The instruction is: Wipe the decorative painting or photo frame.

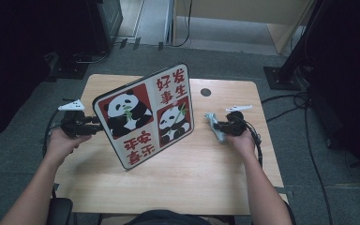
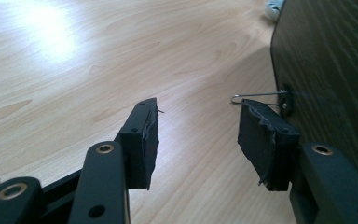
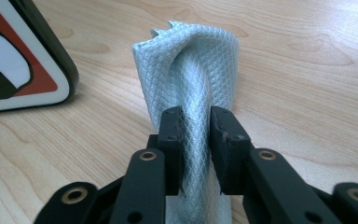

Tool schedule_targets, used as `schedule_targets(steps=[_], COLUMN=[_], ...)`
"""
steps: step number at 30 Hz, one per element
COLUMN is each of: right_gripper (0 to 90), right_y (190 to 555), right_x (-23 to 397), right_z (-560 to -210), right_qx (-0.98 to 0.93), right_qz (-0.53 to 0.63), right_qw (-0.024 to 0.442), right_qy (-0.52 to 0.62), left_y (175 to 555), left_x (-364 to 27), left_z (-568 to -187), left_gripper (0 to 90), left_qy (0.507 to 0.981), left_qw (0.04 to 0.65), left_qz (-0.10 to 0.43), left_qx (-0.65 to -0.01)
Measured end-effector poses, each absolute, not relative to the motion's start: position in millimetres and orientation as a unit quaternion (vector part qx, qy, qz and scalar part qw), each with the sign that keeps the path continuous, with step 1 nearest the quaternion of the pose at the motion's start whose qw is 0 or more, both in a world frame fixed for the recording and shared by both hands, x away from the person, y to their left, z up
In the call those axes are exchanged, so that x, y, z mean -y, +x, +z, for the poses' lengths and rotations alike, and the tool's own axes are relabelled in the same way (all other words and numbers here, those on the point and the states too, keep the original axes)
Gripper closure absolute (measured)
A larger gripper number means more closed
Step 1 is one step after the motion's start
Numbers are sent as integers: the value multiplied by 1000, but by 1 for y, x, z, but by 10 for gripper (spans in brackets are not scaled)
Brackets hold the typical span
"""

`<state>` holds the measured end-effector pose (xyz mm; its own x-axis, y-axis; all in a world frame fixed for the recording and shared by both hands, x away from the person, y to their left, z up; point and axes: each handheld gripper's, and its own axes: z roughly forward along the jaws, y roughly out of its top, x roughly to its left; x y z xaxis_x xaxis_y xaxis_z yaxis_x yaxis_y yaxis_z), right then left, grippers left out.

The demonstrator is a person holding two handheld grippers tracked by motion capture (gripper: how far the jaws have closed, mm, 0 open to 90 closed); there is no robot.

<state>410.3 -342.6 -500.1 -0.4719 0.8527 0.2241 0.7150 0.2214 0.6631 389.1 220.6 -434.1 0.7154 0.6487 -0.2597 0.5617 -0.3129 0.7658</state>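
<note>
Pinching the pale cloth (image 3: 191, 74) at frame centre, right hand-held gripper (image 3: 196, 135) closed on its fold, just right of the propped panda board (image 1: 145, 115). Left hand-held gripper (image 2: 198, 135) gaping empty behind the board. Best wiping the picture face gently, steadying its back edge against tipping.

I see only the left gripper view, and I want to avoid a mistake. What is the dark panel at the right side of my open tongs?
Observer: It is the back of a square board with a black rim. Its front shows two pandas on red fields and red Chinese characters.
Operator: Does it lie flat?
Observer: No. It stands tilted on the light wooden table, with the left tongs at its left edge.
Operator: And the other hand?
Observer: The right tongs are shut on a pale blue-grey woven cloth, just right of the board.
</note>
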Motion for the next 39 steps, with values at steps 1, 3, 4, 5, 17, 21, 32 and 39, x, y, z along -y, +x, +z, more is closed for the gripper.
schedule_targets(steps=[1, 3, 4, 5, 17, 21, 32, 39], right_gripper=[701, 679, 630, 630, 603, 604, 605, 591], right_y=[411, 410, 409, 409, 401, 395, 380, 373], right_x=[344, 344, 345, 345, 346, 355, 378, 387], right_z=[-499, -498, -495, -495, -481, -478, -478, -482], right_qx=[-771, -769, -768, -768, -762, -753, -733, -728], right_qz=[369, 369, 377, 377, 395, 404, 413, 408], right_qw=[86, 84, 83, 83, 92, 105, 135, 147], right_qy=[513, 515, 512, 512, 505, 508, 522, 531], left_y=[391, 391, 391, 391, 390, 392, 403, 406], left_x=[-222, -222, -223, -223, -222, -223, -227, -235], left_z=[-435, -437, -438, -438, -445, -446, -460, -465], left_gripper=[476, 476, 476, 475, 467, 462, 442, 433], left_qy=[807, 808, 810, 810, 820, 821, 814, 818], left_qw=[452, 448, 443, 443, 423, 423, 418, 398], left_qz=[46, 43, 42, 42, 50, 54, 63, 65], left_qx=[-378, -380, -381, -381, -381, -381, -399, -411])
